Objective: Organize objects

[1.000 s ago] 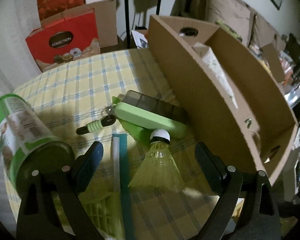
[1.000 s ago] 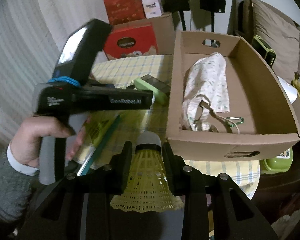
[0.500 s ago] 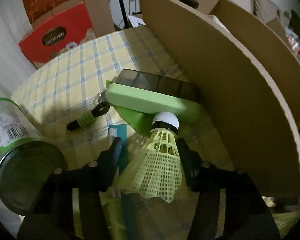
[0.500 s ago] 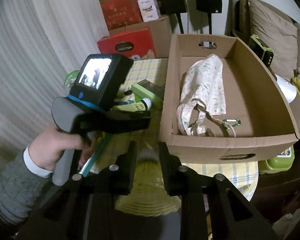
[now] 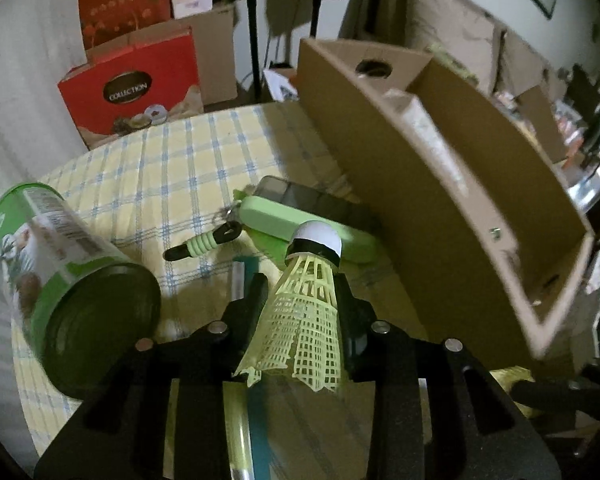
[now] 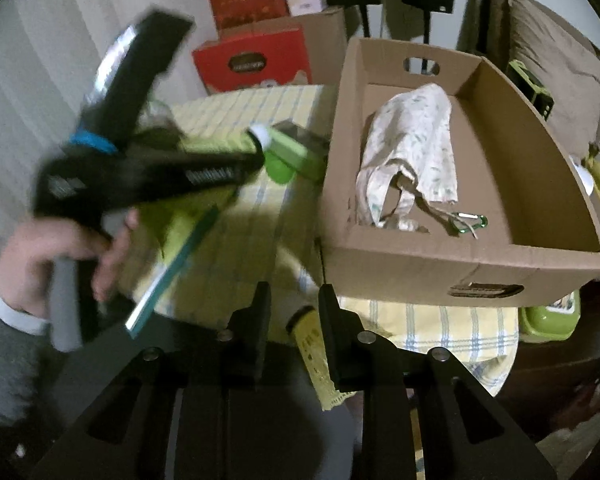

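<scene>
The left gripper (image 5: pixel 302 284) has just been closing and now clamps the yellow shuttlecock (image 5: pixel 306 320) by its skirt, above the desk (image 5: pixel 140 184). Keep the squeeze light so the mesh isn't crushed. The right gripper (image 6: pixel 292 292) is drawn nearly together, with a yellow mesh piece (image 6: pixel 314 356) between its fingers. Lift clear of the rim of the cardboard box (image 5: pixel 420 208) beyond before releasing.

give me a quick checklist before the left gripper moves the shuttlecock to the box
1. Shuttlecock gripped: ok. The left gripper jaws have just been closing and now press its skirt.
2. Room in the box: ok, bare floor beside the cloth bag.
3. Clearance over the box wall: cannot tell.
4. Can clear of the left gripper: ok, apart.
5. Right gripper hold on the yellow mesh piece: cannot tell, it lies against one finger.
</scene>
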